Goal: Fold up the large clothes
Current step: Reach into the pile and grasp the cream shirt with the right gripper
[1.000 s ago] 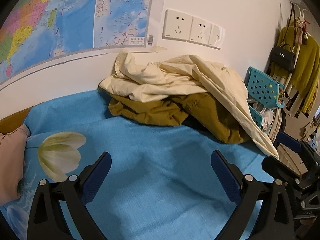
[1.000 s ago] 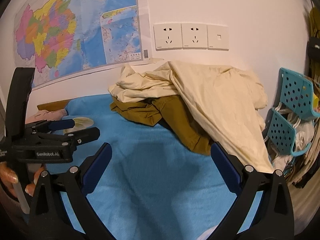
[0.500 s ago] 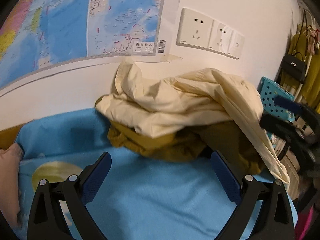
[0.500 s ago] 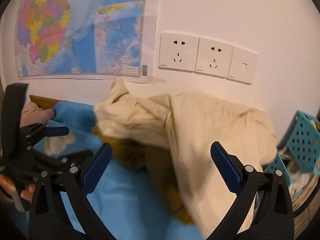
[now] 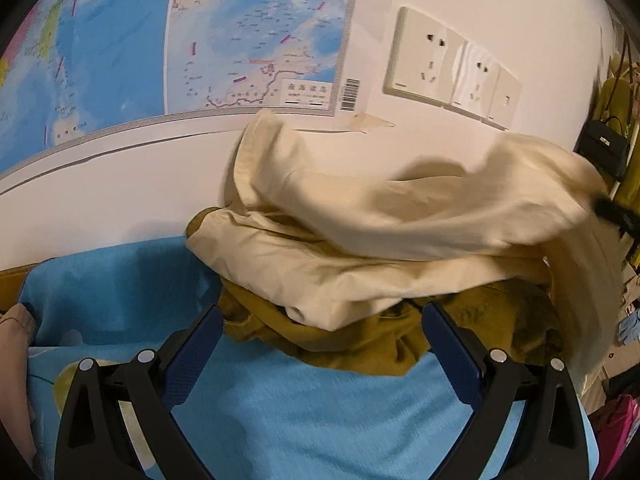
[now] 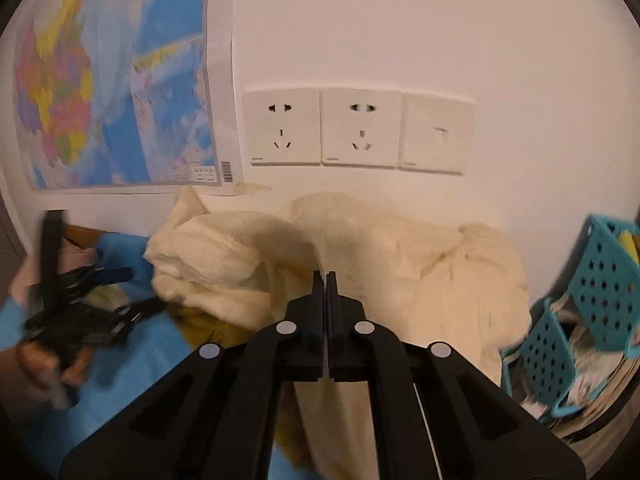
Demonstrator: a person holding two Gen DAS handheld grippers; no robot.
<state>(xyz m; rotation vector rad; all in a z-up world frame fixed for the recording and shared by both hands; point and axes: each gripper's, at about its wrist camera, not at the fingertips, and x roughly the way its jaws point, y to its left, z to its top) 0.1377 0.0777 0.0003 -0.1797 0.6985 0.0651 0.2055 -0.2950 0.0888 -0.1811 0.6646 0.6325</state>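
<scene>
A white wall (image 6: 400, 32) is seen behind everything, with a coloured map (image 5: 160, 40) taped to it on the left and a row of three cream outlet plates (image 6: 356, 132) to the map's right. Below the wall, a bed covered by a blue sheet (image 5: 312, 408) fills the lower part of the left wrist view. The task's cream garment (image 5: 400, 232) is heaped at the back of the bed against the wall, beneath the outlets, and is draped over an olive-brown garment (image 5: 360, 340) whose edge shows at the front of the pile. A teal perforated basket (image 6: 600, 280) is seen at the far right, just beside the pile. The right gripper (image 6: 325, 276) is shown with its jaws pressed together on a fold of the cream garment near the top of the heap. The left gripper (image 5: 320, 332) is held with its jaws wide apart, its blue pads (image 5: 192, 356) level with the front edge of the olive-brown garment and nothing gripped. A pink cloth (image 5: 16, 344) is seen at the left edge of the bed.
</scene>
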